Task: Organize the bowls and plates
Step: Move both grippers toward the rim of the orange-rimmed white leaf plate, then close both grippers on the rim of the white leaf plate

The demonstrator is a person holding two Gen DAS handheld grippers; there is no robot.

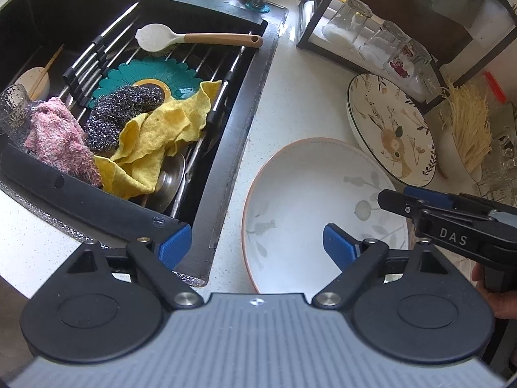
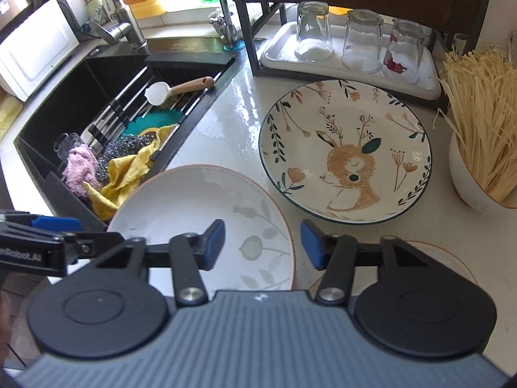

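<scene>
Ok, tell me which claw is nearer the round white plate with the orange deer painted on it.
Right. The right claw hangs over the counter gap just in front of the deer plate, past the pale leaf-patterned plate. The left claw sits over that leaf plate's sink-side edge, further off.

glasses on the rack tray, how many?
3, all upside down in a row on the white tray: left glass, middle glass, right glass with a red print. None seem hidden.

Bare tabletop (image 2: pixel 232 110) lay open between the sink (image 2: pixel 64 97) and the deer plate (image 2: pixel 345 155). The white plate (image 2: pixel 194 207) filled the near side, almost touching the deer plate. The rack (image 2: pixel 252 38) with upturned glasses (image 2: pixel 362 42) blocked the far side; the bowl of noodles (image 2: pixel 475 161) closed the right.
</scene>
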